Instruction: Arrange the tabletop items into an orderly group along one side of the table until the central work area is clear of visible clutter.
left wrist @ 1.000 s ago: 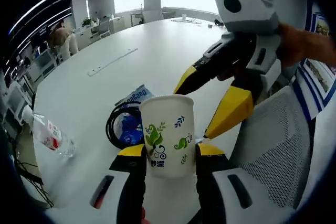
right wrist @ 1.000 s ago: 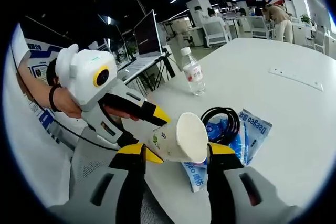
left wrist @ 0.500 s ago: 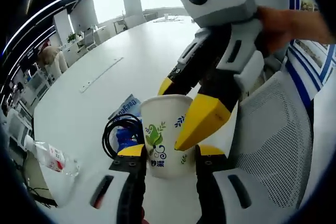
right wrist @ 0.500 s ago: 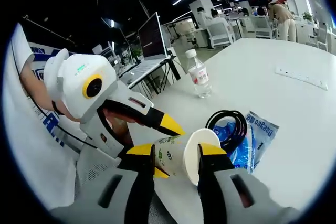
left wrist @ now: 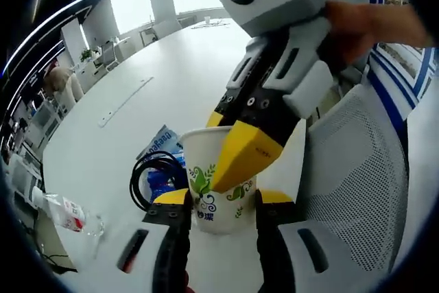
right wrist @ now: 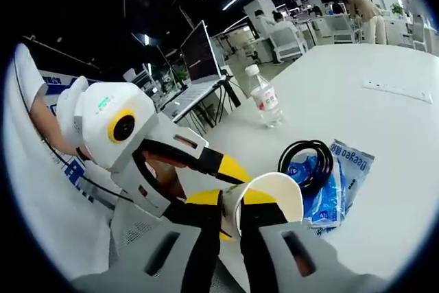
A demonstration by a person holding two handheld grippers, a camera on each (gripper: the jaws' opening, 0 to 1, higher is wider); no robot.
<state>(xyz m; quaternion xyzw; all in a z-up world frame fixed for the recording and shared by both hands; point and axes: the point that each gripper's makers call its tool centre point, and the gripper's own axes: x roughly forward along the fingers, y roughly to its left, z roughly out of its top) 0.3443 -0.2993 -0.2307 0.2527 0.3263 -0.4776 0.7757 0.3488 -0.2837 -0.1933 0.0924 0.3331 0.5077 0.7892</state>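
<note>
A white paper cup (left wrist: 212,186) with green leaf print stands upright on the white table (left wrist: 137,121) near its edge. My left gripper (left wrist: 221,198) is shut on the cup's lower body, one jaw on each side. My right gripper (left wrist: 232,145) reaches in from the upper right, one yellow finger inside the mouth and one outside. In the right gripper view my right gripper (right wrist: 230,202) is shut on the rim wall of the cup (right wrist: 278,186). The left gripper's fingers (right wrist: 230,167) hold the cup from the left there.
A black cable coil (left wrist: 152,175) lies on a blue packet (left wrist: 159,147) just behind the cup. A water bottle (right wrist: 266,101) stands near the table's edge. A white strip (left wrist: 123,101) lies farther out. A mesh chair (left wrist: 357,169) and a laptop (right wrist: 199,53) are off the table.
My right gripper came in open around the cup's mouth, then shut its jaws on the rim. My left gripper kept its hold on the cup throughout.
</note>
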